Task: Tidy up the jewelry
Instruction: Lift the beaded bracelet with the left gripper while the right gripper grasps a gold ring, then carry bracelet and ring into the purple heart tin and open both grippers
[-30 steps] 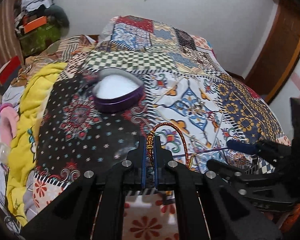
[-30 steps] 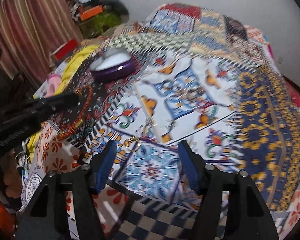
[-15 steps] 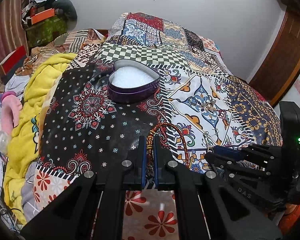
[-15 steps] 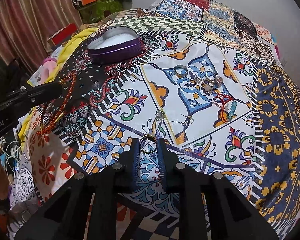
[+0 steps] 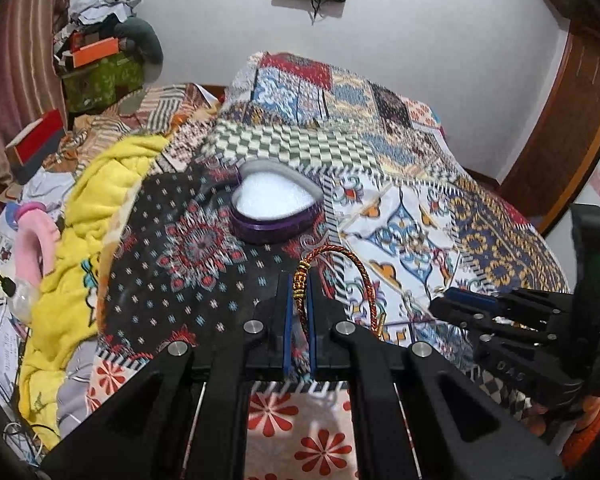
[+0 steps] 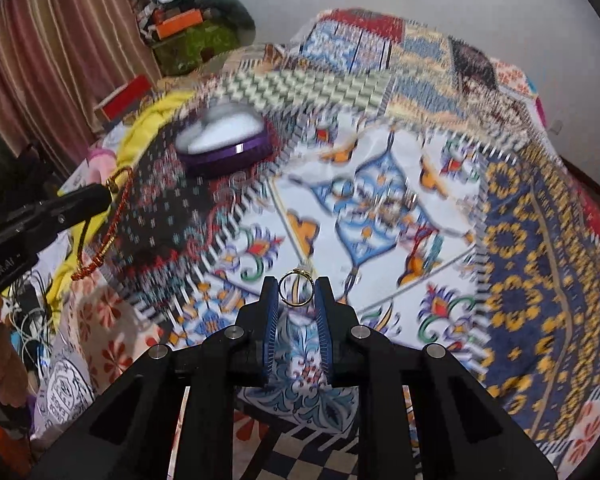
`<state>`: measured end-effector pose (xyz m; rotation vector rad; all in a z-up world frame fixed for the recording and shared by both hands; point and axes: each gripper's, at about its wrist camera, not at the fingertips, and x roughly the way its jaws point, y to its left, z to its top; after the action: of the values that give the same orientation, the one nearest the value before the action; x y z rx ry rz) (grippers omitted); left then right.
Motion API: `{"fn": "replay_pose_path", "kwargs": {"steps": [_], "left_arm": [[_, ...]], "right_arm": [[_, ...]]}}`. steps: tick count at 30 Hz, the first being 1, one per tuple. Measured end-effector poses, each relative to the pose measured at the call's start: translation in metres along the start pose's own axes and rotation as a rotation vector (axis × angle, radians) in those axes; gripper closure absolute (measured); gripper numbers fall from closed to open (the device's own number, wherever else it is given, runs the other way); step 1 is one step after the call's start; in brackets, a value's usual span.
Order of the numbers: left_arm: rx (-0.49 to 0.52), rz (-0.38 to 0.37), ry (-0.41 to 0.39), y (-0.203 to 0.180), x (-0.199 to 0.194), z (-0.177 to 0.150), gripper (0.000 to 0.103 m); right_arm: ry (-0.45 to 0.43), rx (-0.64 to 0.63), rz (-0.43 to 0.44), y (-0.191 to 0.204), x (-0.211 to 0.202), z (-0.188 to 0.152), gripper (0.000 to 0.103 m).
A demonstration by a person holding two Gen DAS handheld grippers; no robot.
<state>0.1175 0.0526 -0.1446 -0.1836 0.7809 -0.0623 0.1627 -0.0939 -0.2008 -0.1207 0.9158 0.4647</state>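
My left gripper is shut on a red and gold cord bracelet, whose loop hangs to the right above the bedspread. Beyond it lies an open purple heart-shaped tin with white padding inside. My right gripper is shut on a small gold ring, held upright and lifted off the bed. In the right wrist view the tin is at the upper left, and the left gripper with the bracelet comes in from the left. More jewelry lies blurred mid-bed.
A patchwork bedspread covers the bed. A yellow blanket is bunched along its left side. Boxes and clutter stand at the back left by striped curtains. A wooden door frame is at the right.
The right gripper closed on the ring and has lifted it off the bed. Both grippers tilted up, and the left one with the bracelet rose slightly toward the tin.
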Motion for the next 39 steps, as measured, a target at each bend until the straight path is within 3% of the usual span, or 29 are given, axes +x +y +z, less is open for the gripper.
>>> {"fn": "replay_pose_path", "kwargs": {"steps": [11, 21, 30, 39], "left_arm": [[-0.007, 0.036, -0.139, 0.012, -0.024, 0.037, 0.098], [-0.012, 0.057, -0.205, 0.023, -0.019, 0.067, 0.098], [-0.009, 0.056, -0.184, 0.032, 0.017, 0.088, 0.098], [0.023, 0.063, -0.098, 0.034, 0.068, 0.092, 0.098]], "right_arm": [[-0.152, -0.016, -0.005, 0.009, -0.030, 0.042, 0.086], [-0.251, -0.046, 0.016, 0.020, -0.037, 0.081, 0.086], [-0.279, -0.065, 0.049, 0.030, -0.021, 0.109, 0.086], [-0.225, -0.065, 0.101, 0.039, 0.019, 0.126, 0.086]]}}
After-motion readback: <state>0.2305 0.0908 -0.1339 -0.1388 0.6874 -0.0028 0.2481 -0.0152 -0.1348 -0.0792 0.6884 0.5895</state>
